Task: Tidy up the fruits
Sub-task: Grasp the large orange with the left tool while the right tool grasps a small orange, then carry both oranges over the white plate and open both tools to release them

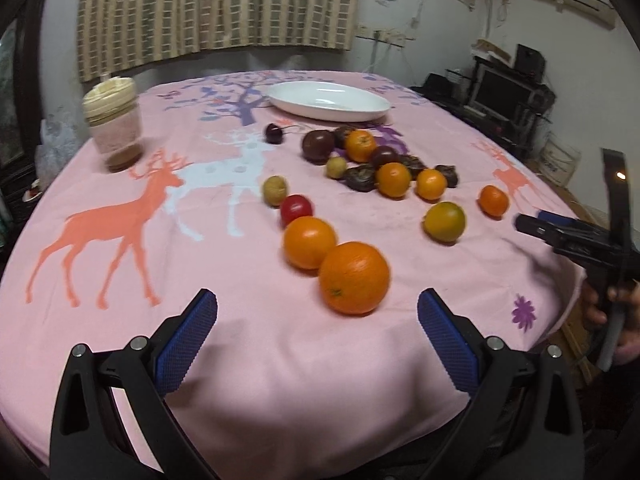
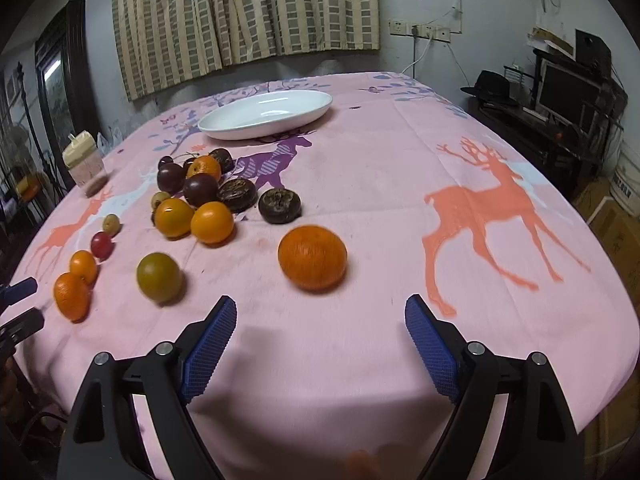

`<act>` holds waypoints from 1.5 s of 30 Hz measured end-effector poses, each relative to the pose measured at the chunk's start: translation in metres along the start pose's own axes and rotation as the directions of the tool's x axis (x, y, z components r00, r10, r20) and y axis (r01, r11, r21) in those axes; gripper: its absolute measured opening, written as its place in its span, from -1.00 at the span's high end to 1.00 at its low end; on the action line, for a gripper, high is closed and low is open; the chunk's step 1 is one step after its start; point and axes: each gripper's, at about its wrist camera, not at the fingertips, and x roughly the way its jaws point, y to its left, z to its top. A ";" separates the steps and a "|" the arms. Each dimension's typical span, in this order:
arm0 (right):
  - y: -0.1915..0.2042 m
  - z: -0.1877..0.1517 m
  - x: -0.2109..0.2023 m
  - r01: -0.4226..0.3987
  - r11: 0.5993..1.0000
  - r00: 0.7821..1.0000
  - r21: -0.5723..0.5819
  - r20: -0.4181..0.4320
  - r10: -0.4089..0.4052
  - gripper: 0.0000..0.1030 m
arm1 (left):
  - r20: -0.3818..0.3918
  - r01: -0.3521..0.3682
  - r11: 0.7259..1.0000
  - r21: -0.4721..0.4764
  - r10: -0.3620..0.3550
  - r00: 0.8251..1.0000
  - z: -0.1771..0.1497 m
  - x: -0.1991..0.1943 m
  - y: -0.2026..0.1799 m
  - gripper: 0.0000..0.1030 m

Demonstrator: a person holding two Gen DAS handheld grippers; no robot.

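Note:
Fruits lie scattered on a pink deer-print tablecloth (image 1: 248, 344). In the left wrist view my left gripper (image 1: 316, 312) stands open just short of a big orange (image 1: 354, 278), with a second orange (image 1: 309, 242) and a red fruit (image 1: 296, 208) behind it. In the right wrist view my right gripper (image 2: 320, 314) is open with nothing between its blue pads, a little in front of a lone orange (image 2: 312, 257). A greenish fruit (image 2: 159, 277) lies to its left. A white oval dish (image 2: 266, 114) stands empty at the back.
A cluster of small oranges, dark purple fruits and brown dried ones (image 2: 208, 196) sits mid-table. A lidded cup (image 1: 114, 124) stands at the back left. The right gripper and a hand (image 1: 612, 256) show at the right edge of the left wrist view. Shelves with a monitor (image 2: 568, 92) are on the right.

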 end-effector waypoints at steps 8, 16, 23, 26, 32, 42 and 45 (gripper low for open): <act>0.003 0.022 0.040 -0.026 1.000 0.994 -0.015 -0.108 0.024 -0.12 | -0.015 0.077 0.996 0.037 -0.077 0.997 0.004 0.014 -0.006 -0.78; 0.002 0.011 0.033 -0.020 1.000 0.998 -0.024 -0.059 0.019 0.17 | -0.069 0.110 0.993 0.032 -0.108 0.992 0.005 0.029 -0.008 -0.47; -0.001 0.012 0.034 -0.022 1.000 0.998 -0.017 -0.058 0.021 0.17 | -0.133 0.098 0.995 0.007 -0.096 0.986 0.009 0.045 -0.010 -0.11; 0.001 0.012 0.033 -0.021 1.000 0.998 -0.019 -0.057 0.020 0.17 | -0.145 0.099 0.995 -0.023 -0.101 0.984 0.009 0.051 -0.006 0.05; -0.001 0.020 0.025 -0.093 0.996 0.994 0.018 -0.060 0.094 0.17 | -0.141 0.125 0.991 -0.037 -0.129 0.982 0.011 0.045 -0.006 0.16; 0.026 0.137 0.028 -0.168 0.986 0.971 0.020 0.176 0.162 0.17 | 0.009 0.162 0.986 0.048 -0.163 0.987 0.144 0.042 0.005 0.16; 0.039 0.175 0.064 -0.148 0.989 0.972 -0.006 0.185 0.147 0.17 | 0.008 0.167 0.986 0.024 -0.167 0.986 0.197 0.081 0.014 0.16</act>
